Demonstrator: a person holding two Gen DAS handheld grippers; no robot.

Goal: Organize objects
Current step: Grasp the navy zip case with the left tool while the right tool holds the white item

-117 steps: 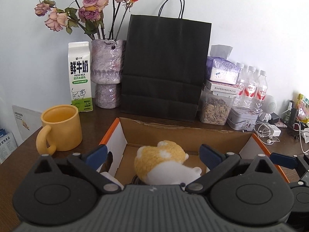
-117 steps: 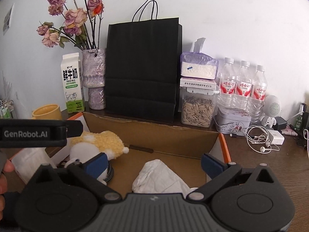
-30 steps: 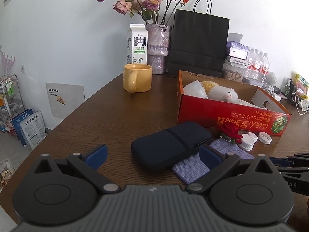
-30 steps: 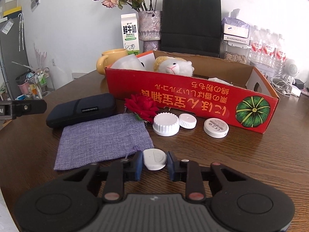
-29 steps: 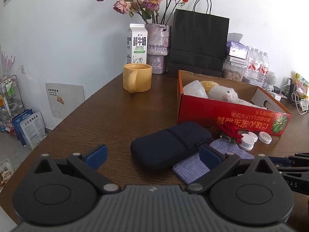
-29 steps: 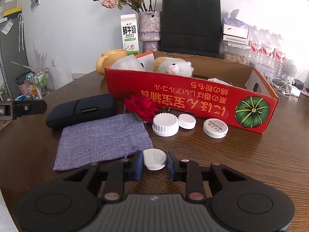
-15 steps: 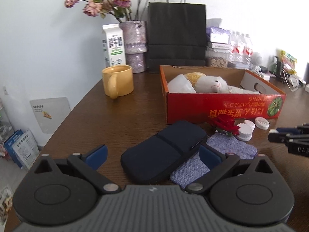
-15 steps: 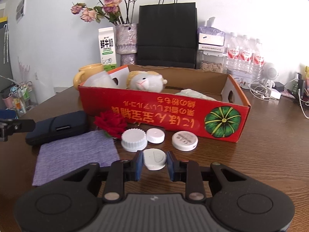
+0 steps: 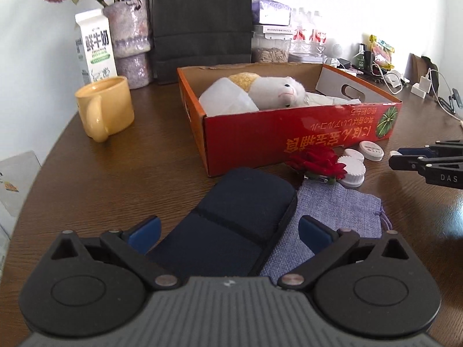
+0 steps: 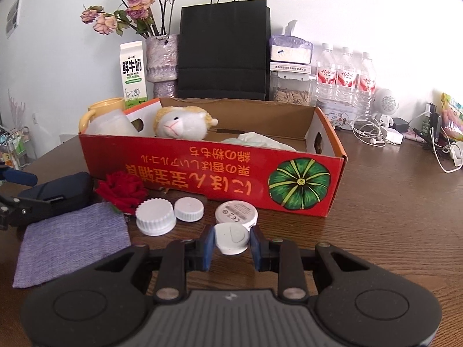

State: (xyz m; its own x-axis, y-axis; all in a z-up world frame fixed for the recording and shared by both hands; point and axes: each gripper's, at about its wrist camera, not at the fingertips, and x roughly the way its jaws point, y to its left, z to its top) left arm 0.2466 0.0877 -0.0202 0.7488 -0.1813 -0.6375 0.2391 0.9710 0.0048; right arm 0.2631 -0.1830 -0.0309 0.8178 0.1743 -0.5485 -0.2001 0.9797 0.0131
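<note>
My left gripper (image 9: 230, 232) is open, low over the table, its blue pads either side of a dark blue zip case (image 9: 231, 222) without touching it. A purple cloth pouch (image 9: 338, 211) lies partly under the case's right edge. My right gripper (image 10: 232, 241) is shut on a small white rounded piece (image 10: 233, 237), held just above the table in front of the red cardboard box (image 10: 202, 170). A red rose (image 10: 121, 190), two white caps (image 10: 154, 217) and a round white disc (image 10: 235, 212) lie along the box front. In the box are a plush sheep (image 10: 181, 124) and crumpled paper.
A yellow mug (image 9: 104, 107), a milk carton (image 9: 95, 49), a vase of dried roses (image 9: 130, 40) and a black paper bag (image 9: 202, 14) stand behind the box. Water bottles (image 10: 344, 75), a seed jar and tangled cables (image 10: 370, 133) fill the back right.
My left gripper has swung right and dropped closer to the dark blue case, rolling level. My right gripper has moved nearer the box front, with the white piece still in its jaws.
</note>
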